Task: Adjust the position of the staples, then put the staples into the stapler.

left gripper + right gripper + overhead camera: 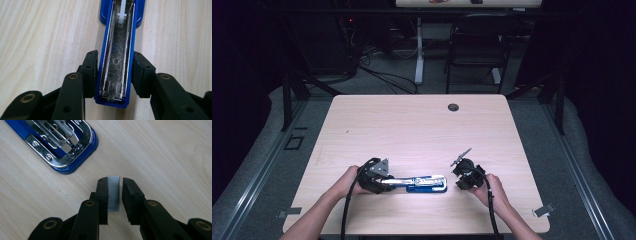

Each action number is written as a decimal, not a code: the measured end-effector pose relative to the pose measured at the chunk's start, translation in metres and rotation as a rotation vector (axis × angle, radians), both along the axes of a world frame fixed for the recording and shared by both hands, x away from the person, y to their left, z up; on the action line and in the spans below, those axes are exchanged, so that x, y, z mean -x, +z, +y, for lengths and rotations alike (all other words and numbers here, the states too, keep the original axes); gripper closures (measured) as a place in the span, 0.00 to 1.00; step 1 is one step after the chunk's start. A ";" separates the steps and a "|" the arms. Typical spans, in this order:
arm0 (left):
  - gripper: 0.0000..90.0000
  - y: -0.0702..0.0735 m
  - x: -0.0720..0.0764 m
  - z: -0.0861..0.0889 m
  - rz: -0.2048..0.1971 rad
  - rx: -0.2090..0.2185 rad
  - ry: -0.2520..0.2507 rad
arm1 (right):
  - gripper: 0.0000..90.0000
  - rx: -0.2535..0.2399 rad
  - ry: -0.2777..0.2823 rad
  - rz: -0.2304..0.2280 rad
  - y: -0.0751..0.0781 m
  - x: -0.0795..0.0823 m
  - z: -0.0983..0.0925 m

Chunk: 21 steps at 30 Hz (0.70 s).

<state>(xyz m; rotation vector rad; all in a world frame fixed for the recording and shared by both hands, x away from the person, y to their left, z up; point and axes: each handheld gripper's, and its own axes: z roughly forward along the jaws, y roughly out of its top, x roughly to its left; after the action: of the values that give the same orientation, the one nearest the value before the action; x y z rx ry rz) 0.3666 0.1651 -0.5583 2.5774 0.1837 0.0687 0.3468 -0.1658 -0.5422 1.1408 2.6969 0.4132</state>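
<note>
A blue stapler (427, 183) lies opened out flat near the table's front edge. My left gripper (391, 182) is shut on its swung-back top arm. In the left gripper view the pads (90, 72) press both blue sides of the stapler's arm (117, 50), whose bare metal channel faces up. To the right of the stapler, my right gripper (460, 171) holds a short strip of staples (113, 193) between its jaws (115, 180), flush against the left pad. The stapler's chrome and blue base end (75, 160) lies just up and left of that gripper.
The light wooden table (412, 125) has a round cable hole (453, 107) near its far edge. Beyond the table stand a dark chair (477, 45) and a white desk leg (418, 50), with cables on the floor.
</note>
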 end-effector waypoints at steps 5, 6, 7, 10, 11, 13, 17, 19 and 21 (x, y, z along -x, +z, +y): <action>0.67 0.000 0.000 0.000 -0.003 0.000 0.001 | 0.85 0.010 0.002 0.007 -0.002 -0.004 0.004; 0.67 0.000 0.000 0.000 0.003 -0.002 -0.003 | 0.86 0.014 0.002 0.007 -0.002 -0.004 0.004; 0.67 0.000 0.000 0.000 0.003 -0.002 -0.003 | 0.86 0.011 -0.002 0.010 -0.003 -0.004 0.005; 0.67 0.000 0.000 0.000 0.000 -0.003 -0.002 | 0.87 0.014 -0.002 0.006 -0.003 -0.004 0.005; 0.67 0.000 0.000 0.000 0.000 -0.004 -0.002 | 0.87 0.009 -0.004 0.002 -0.003 -0.004 0.004; 0.67 0.000 0.000 0.000 0.000 -0.004 -0.001 | 0.87 0.013 0.002 0.002 0.000 -0.004 0.003; 0.67 -0.001 0.000 0.000 0.001 -0.005 -0.003 | 0.87 -0.020 -0.003 -0.023 0.007 -0.004 -0.001; 0.68 -0.001 0.000 0.000 0.001 -0.006 -0.007 | 0.87 -0.036 0.005 -0.032 0.010 -0.004 -0.003; 0.67 -0.001 -0.001 0.000 0.002 -0.008 -0.004 | 0.87 -0.068 -0.004 -0.037 0.011 -0.004 -0.007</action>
<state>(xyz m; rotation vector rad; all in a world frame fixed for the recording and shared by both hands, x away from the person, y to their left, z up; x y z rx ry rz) 0.3672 0.1648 -0.5590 2.5855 0.1791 0.0653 0.3507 -0.1726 -0.5309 1.1440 2.6675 0.5237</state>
